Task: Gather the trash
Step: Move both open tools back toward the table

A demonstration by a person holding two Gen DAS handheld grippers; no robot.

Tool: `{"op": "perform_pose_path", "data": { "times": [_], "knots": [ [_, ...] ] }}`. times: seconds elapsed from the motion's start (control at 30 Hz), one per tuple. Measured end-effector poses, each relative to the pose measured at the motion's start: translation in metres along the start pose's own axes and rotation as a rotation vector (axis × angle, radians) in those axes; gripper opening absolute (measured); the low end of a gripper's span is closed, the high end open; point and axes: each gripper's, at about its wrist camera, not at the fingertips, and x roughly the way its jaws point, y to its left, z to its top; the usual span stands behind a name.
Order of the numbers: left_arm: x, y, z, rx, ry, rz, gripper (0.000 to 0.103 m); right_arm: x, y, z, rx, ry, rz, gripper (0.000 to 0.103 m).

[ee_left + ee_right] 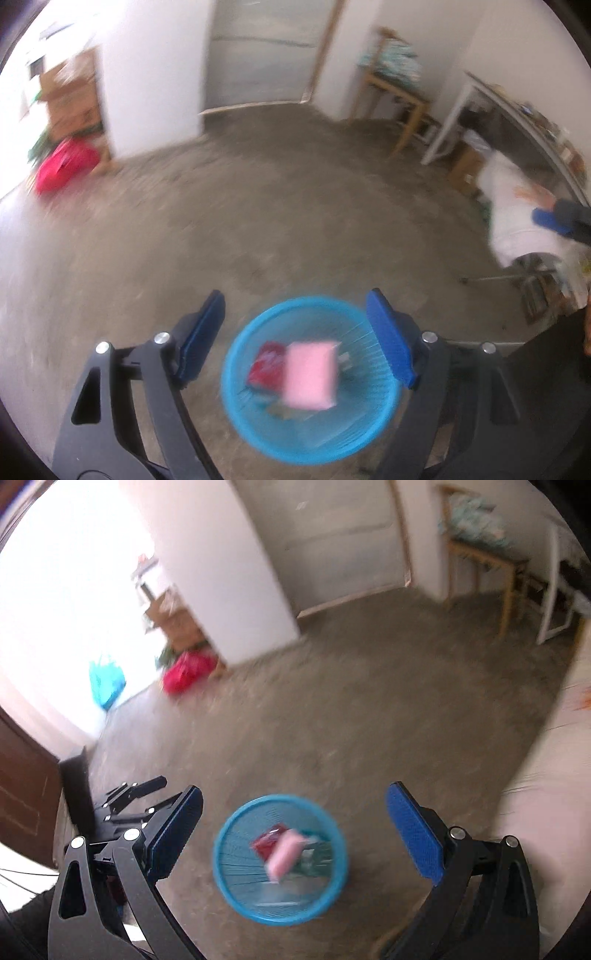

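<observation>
Bare concrete floor [258, 206], blue bin [373, 424] below both grippers with pink packet [312, 374] and red wrapper [267, 365] already inside; left gripper [295, 334] and right gripper [295, 836] gaping, empty; next: scan floor beyond bin for remaining trash.

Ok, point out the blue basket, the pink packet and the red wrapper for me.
blue basket [236, 398]: left wrist view, left rim.
pink packet [310, 374]: left wrist view, its middle.
red wrapper [266, 843]: right wrist view, upper face.

Round blue mesh wastebasket [236, 398] sits upright on the concrete floor, with a pink packet [312, 374] inside lying over a red wrapper [266, 363].
</observation>
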Motion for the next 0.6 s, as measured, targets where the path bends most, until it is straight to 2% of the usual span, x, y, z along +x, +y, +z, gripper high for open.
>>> {"op": "perform_pose_path", "data": {
  "times": [0.13,0.2,0.3,0.37,0.47,0.6],
  "knots": [
    [0.007,-0.071,0.036,0.113,-0.026,-0.079,0.079,-0.095,-0.08,-0.001,0.074,-0.12,-0.083,0.097],
    [0.011,-0.115,0.054,0.181,-0.038,-0.129,0.079,-0.143,-0.131,-0.013,0.139,-0.172,-0.162,0.097],
    [0.016,-0.183,0.073,0.293,-0.053,-0.2,0.079,-0.192,-0.186,-0.034,0.193,-0.214,-0.263,0.097],
    [0.017,-0.231,0.085,0.368,-0.063,-0.253,0.079,-0.224,-0.226,-0.052,0.215,-0.243,-0.361,0.097],
    [0.015,-0.296,0.095,0.473,-0.074,-0.32,0.08,-0.259,-0.276,-0.077,0.26,-0.282,-0.536,0.097],
    [0.013,-0.375,0.101,0.585,-0.082,-0.408,0.081,-0.281,-0.331,-0.103,0.383,-0.313,-0.63,0.097]
  ]
}}
